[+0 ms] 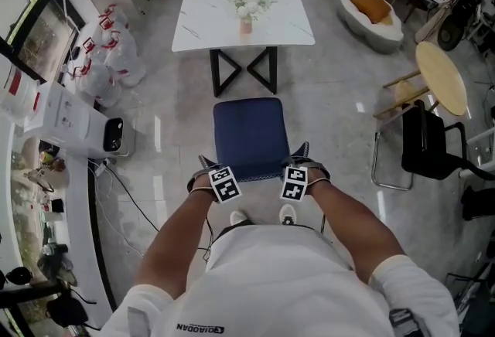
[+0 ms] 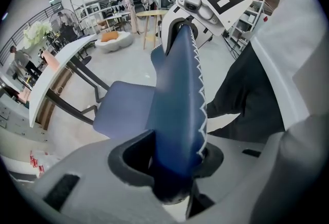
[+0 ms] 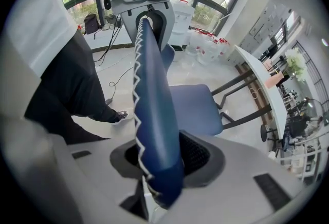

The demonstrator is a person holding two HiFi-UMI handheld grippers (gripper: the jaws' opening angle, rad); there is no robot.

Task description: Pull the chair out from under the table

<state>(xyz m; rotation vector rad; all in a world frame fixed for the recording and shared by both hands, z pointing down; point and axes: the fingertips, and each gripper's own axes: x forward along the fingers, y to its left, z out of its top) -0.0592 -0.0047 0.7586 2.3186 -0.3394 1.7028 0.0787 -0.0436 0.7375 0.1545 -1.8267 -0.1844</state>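
The blue chair (image 1: 249,134) stands on the floor in front of the white marble table (image 1: 209,18), its seat out from under the top. Its backrest (image 2: 177,94) faces me, with my grippers at the two upper corners. In the left gripper view the left gripper (image 2: 172,159) straddles the backrest edge, and a dark gap shows beside the padding, so it is open. The right gripper (image 3: 164,159) straddles the other corner of the backrest (image 3: 154,94) the same way, open with a gap on one side. From above, the left gripper (image 1: 206,164) and the right gripper (image 1: 303,151) flank the seat's near edge.
A vase of white flowers (image 1: 247,3) stands on the table. A black chair (image 1: 433,146) and a round wooden table (image 1: 441,76) are at the right. A white machine (image 1: 77,127), white bags (image 1: 108,49) and floor cables lie at the left. My shoes (image 1: 240,217) are just behind the chair.
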